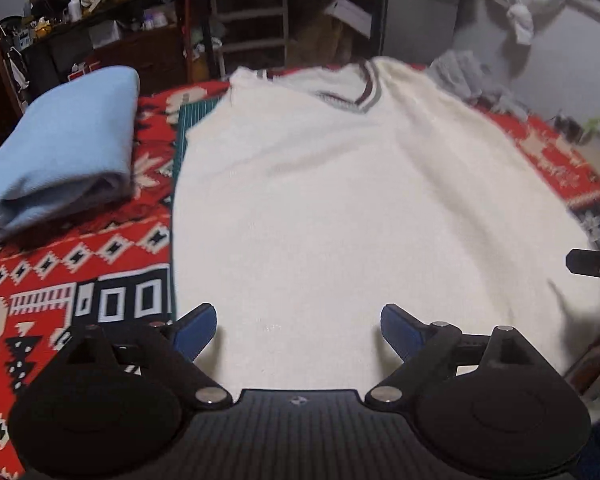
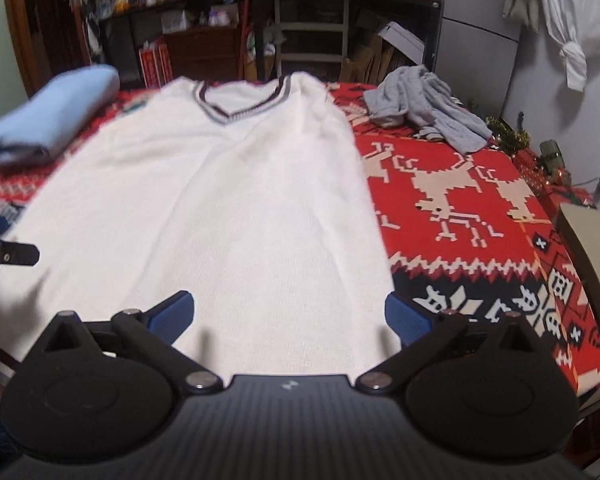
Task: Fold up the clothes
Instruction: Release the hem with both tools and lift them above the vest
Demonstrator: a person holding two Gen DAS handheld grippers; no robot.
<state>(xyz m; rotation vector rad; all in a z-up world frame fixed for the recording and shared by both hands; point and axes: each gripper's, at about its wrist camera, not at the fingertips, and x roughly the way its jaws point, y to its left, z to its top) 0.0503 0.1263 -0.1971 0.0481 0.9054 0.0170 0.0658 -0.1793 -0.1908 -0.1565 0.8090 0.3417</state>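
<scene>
A white knit V-neck vest [image 1: 340,200] lies flat on the red patterned blanket [image 1: 80,264], collar at the far end, hem toward me. It also shows in the right wrist view [image 2: 220,208]. My left gripper [image 1: 298,330] is open and empty over the hem's left part. My right gripper [image 2: 288,316] is open and empty over the hem's right part, its right finger [image 2: 406,320] at the vest's right edge. Each gripper shows at the edge of the other's view.
A folded light-blue garment [image 1: 64,148] lies at the left on the blanket [image 2: 460,208]. A crumpled grey garment [image 2: 428,108] lies at the far right. Cluttered shelves [image 2: 308,36] stand behind the table. A beige box [image 2: 592,256] sits at the right edge.
</scene>
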